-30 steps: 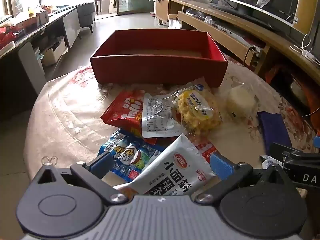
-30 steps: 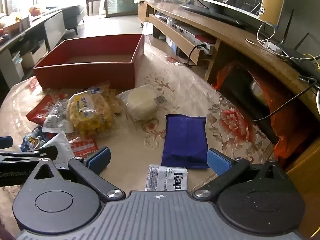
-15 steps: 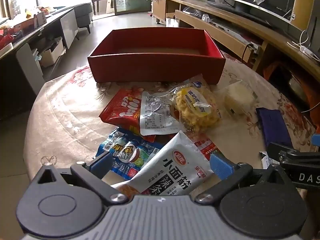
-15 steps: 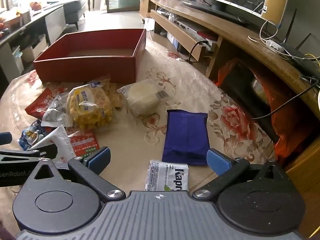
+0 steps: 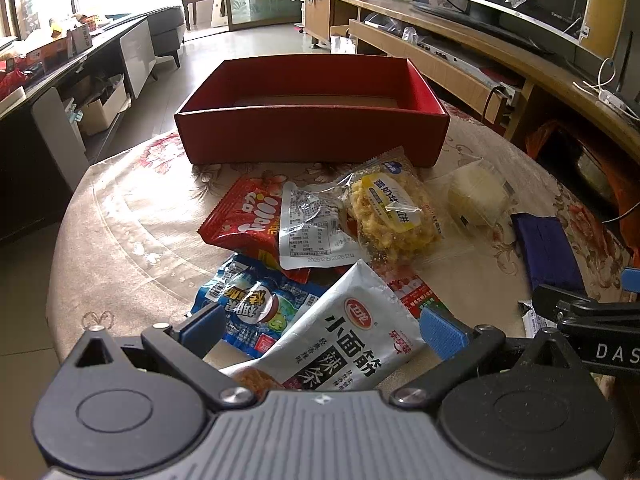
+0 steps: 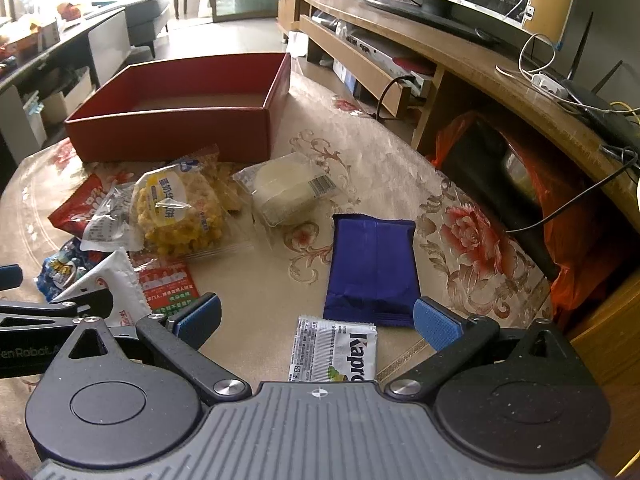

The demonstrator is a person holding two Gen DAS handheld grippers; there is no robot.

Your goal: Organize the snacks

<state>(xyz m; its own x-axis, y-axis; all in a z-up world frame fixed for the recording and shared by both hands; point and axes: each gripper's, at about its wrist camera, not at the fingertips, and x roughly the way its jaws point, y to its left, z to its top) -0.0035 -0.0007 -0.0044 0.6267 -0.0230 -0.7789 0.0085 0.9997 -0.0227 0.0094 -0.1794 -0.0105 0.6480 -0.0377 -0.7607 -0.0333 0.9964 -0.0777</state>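
Note:
An empty red box (image 5: 312, 128) (image 6: 176, 132) stands at the table's far side. Snack packets lie in a heap before it: a red one (image 5: 240, 220), a silver one (image 5: 308, 228), a yellow biscuit pack (image 5: 392, 212) (image 6: 176, 208), a blue candy bag (image 5: 252, 308), a pale cake (image 5: 476, 196) (image 6: 288, 188). My left gripper (image 5: 320, 326) is open, its fingers either side of a white spicy-strip packet (image 5: 344, 340). My right gripper (image 6: 318, 318) is open above a small white Kapro sachet (image 6: 336, 348), with a dark blue packet (image 6: 372, 268) just beyond.
The round table (image 6: 360, 168) has a floral cloth and drops off at right beside a long wooden TV bench (image 6: 460, 52). An orange bag (image 6: 560, 216) sits under the bench. A dark sideboard (image 5: 60, 76) runs along the left.
Both grippers have drawn back slightly and risen; the box and snacks sit a little lower in view. Nothing on the table has moved.

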